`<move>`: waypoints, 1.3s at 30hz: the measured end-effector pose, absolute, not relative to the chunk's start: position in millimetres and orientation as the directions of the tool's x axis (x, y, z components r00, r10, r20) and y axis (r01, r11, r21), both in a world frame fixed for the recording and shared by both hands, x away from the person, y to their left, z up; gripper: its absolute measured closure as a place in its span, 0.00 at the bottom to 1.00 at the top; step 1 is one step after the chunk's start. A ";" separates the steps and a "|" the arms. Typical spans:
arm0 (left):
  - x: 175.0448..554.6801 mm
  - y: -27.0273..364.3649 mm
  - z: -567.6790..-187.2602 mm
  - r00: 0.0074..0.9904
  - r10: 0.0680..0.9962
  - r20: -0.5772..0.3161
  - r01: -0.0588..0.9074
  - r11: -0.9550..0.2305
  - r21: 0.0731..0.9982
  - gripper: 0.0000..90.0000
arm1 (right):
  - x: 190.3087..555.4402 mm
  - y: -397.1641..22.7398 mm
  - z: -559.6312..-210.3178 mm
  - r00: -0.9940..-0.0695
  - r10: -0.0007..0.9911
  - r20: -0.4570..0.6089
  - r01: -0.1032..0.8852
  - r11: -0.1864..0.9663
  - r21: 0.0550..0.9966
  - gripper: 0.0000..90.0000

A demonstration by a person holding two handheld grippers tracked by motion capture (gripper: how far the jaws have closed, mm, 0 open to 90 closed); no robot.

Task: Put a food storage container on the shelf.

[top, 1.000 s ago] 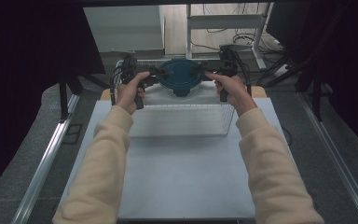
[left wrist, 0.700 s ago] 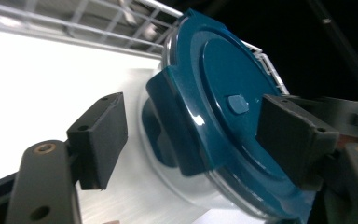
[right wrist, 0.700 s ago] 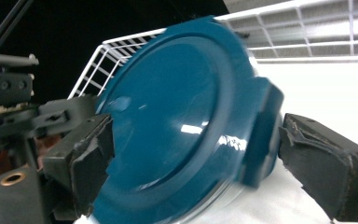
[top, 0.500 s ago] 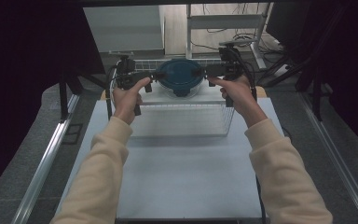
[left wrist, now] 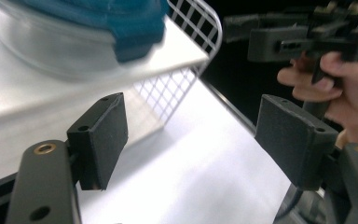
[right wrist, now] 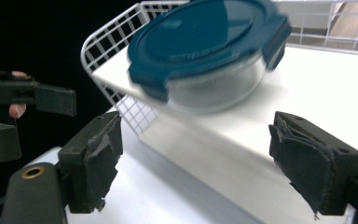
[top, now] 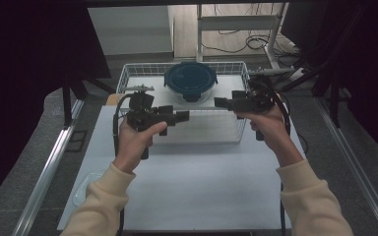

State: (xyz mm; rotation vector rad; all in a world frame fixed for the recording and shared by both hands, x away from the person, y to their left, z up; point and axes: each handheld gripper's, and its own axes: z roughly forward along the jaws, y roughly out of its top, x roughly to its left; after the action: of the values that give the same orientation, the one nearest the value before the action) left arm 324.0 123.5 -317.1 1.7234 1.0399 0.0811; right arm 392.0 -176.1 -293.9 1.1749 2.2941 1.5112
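Glass container with blue clip lid (top: pixel 191 82) at 12 o'clock, resting on the white shelf inside the white wire basket (top: pixel 128 73), toward its far rim. Left gripper (top: pixel 177 117) at 9 o'clock of the basket's near edge, pointing toward 3 o'clock; jaws just opened further, apart, nothing between them. Right gripper (top: pixel 220 103) at 3 o'clock, pointing toward 9 o'clock; jaws apart after a slight closing, likewise empty. Tips facing each other across the basket's near wire wall, well short of the container. White table sheet (top: pixel 197 191) at 6 o'clock. Faint clear object (top: pixel 84 187) at 7 o'clock, possibly a lid or dish.
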 end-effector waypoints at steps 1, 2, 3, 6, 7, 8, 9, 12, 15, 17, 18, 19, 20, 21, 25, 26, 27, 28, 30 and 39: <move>318.9 122.4 -321.0 0.621 0.672 -0.404 0.591 -0.062 0.804 0.27 | 386.2 -178.2 -297.0 -0.691 0.673 0.265 0.509 0.193 0.839 0.19; 313.9 121.6 -325.4 0.622 0.677 -0.394 0.589 -0.074 0.804 0.27 | 380.8 -180.7 -300.4 -0.697 0.670 0.256 0.500 0.197 0.844 0.20; 308.8 121.3 -330.1 0.626 0.678 -0.386 0.588 -0.085 0.805 0.28 | 375.3 -183.4 -303.8 -0.703 0.665 0.254 0.494 0.200 0.846 0.20; 293.9 123.6 -344.4 0.632 0.684 -0.364 0.578 -0.103 0.810 0.28 | 361.3 -192.5 -315.9 -0.708 0.660 0.252 0.487 0.196 0.851 0.22; 289.0 124.3 -349.0 0.631 0.684 -0.366 0.580 -0.102 0.808 0.28 | 357.2 -195.1 -320.6 -0.709 0.658 0.253 0.488 0.199 0.850 0.23; 284.4 125.4 -353.8 0.631 0.685 -0.364 0.579 -0.103 0.809 0.28 | 353.1 -197.7 -325.3 -0.708 0.660 0.251 0.489 0.202 0.849 0.23; 279.9 126.7 -358.6 0.633 0.683 -0.363 0.580 -0.108 0.808 0.28 | 349.5 -200.1 -330.4 -0.706 0.662 0.250 0.488 0.198 0.850 0.24; 266.8 130.5 -371.4 0.640 0.680 -0.359 0.583 -0.124 0.803 0.28 | 339.7 -206.2 -344.7 -0.696 0.675 0.245 0.490 0.197 0.849 0.25; 253.8 134.5 -380.8 0.639 0.683 -0.354 0.580 -0.125 0.805 0.28 | 331.8 -210.6 -358.5 -0.687 0.681 0.253 0.500 0.190 0.845 0.25; 246.6 135.3 -388.1 0.644 0.679 -0.353 0.584 -0.139 0.800 0.28 | 325.8 -211.7 -366.5 -0.687 0.680 0.256 0.509 0.199 0.838 0.26; 243.8 135.2 -390.7 0.643 0.682 -0.349 0.587 -0.145 0.797 0.28 | 322.9 -211.4 -370.6 -0.690 0.678 0.255 0.511 0.205 0.835 0.26; 239.5 135.8 -395.2 0.639 0.686 -0.348 0.591 -0.148 0.793 0.28 | 320.3 -211.2 -373.4 -0.690 0.677 0.255 0.514 0.211 0.831 0.27; 236.4 136.5 -398.7 0.639 0.687 -0.347 0.593 -0.152 0.791 0.28 | 315.9 -210.9 -378.1 -0.693 0.677 0.248 0.512 0.221 0.830 0.27; 233.3 136.9 -402.0 0.636 0.691 -0.343 0.595 -0.156 0.788 0.28 | 312.3 -210.8 -381.8 -0.693 0.678 0.244 0.513 0.228 0.827 0.27; 222.0 138.8 -414.1 0.630 0.697 -0.342 0.606 -0.166 0.778 0.28 | 299.2 -211.3 -394.2 -0.691 0.680 0.243 0.520 0.236 0.821 0.28; 219.8 139.3 -416.9 0.631 0.700 -0.335 0.608 -0.177 0.774 0.28 | 296.3 -211.4 -398.0 -0.692 0.678 0.248 0.523 0.234 0.820 0.29; 217.7 139.8 -419.9 0.631 0.701 -0.332 0.611 -0.185 0.770 0.28 | 293.4 -211.2 -402.6 -0.690 0.676 0.259 0.529 0.226 0.818 0.29; 216.0 140.8 -423.2 0.633 0.697 -0.336 0.616 -0.190 0.765 0.28 | 290.5 -211.2 -407.3 -0.688 0.674 0.267 0.535 0.223 0.815 0.29; 213.2 141.7 -430.2 0.630 0.695 -0.345 0.628 -0.195 0.753 0.28 | 286.4 -211.2 -416.7 -0.687 0.676 0.266 0.540 0.231 0.809 0.29; 206.7 149.3 -451.4 0.598 0.732 -0.326 0.655 -0.211 0.726 0.29 | 268.5 -217.6 -446.3 -0.670 0.695 0.259 0.570 0.259 0.780 0.29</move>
State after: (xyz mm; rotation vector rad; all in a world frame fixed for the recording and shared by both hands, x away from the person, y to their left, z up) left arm 206.7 149.3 -451.4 1.9280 1.1076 0.1093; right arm 268.5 -217.6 -446.3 1.2048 2.3802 1.3817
